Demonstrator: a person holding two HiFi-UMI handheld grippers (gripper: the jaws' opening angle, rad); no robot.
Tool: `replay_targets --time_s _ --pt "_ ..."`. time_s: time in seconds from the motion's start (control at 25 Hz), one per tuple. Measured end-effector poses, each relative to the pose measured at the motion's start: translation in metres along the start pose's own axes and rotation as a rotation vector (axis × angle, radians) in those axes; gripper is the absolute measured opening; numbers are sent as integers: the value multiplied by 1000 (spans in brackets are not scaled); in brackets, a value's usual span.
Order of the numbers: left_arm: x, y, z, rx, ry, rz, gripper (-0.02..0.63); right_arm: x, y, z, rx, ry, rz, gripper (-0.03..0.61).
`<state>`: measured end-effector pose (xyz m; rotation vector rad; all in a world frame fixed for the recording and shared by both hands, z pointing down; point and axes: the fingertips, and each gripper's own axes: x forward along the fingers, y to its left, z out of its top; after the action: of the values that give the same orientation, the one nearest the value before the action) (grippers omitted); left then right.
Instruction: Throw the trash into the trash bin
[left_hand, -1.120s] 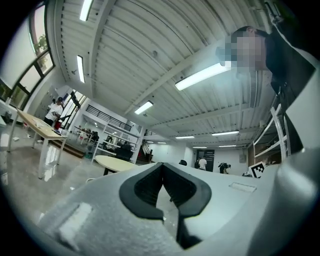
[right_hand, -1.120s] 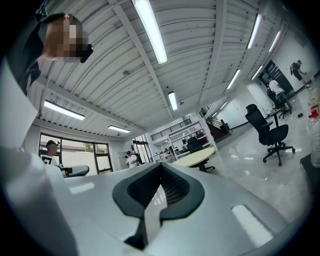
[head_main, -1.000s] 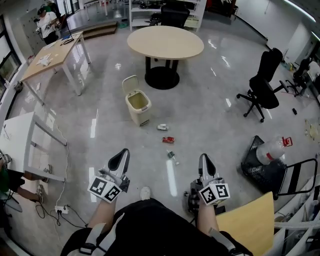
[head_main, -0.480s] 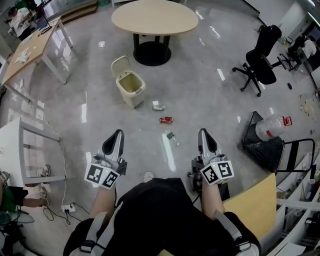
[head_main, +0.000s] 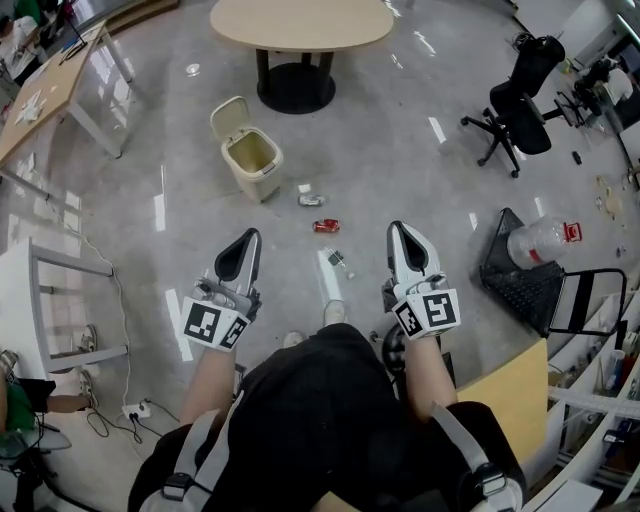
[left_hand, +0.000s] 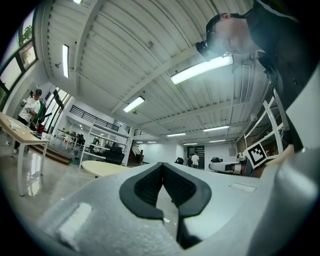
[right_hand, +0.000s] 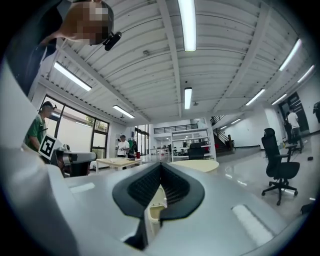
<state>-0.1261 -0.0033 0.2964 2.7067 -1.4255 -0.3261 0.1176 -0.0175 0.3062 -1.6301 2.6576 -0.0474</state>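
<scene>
The cream trash bin stands on the floor with its lid tipped open, ahead and left of me. Three bits of trash lie in a line past it: a small silver can, a red can and a small bottle. My left gripper is held level, shut and empty, left of the bottle. My right gripper is shut and empty too, right of the bottle. In the left gripper view the left gripper has its jaws met at the tip. Under the right gripper a sliver of the bin shows.
A round table stands beyond the bin, a black office chair at the right. A long desk and a white table frame are at the left. A black crate with a big bottle and a wooden board lie near right.
The person has walked forward: the bin and the trash now lie nearer in the head view. Both grippers moved ahead with the body and stayed shut.
</scene>
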Motion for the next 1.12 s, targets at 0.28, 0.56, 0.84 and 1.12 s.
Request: replay_targets --time_s 0.28,0.56,0.84,1.12 --pt "58 -25 -3 7 -4 -35 0 12 -44 12 -10 -36 17 5" --pt "123 -64 -16 22 20 -84 0 17 -118 12 6 -40 -7 5" --pt "156 -73 -50 -32 69 -46 0 21 -157 -7 -1 -11 23 5" --pt "166 -49 -65 -49 103 -15 0 51 -175 -26 23 25 18 5"
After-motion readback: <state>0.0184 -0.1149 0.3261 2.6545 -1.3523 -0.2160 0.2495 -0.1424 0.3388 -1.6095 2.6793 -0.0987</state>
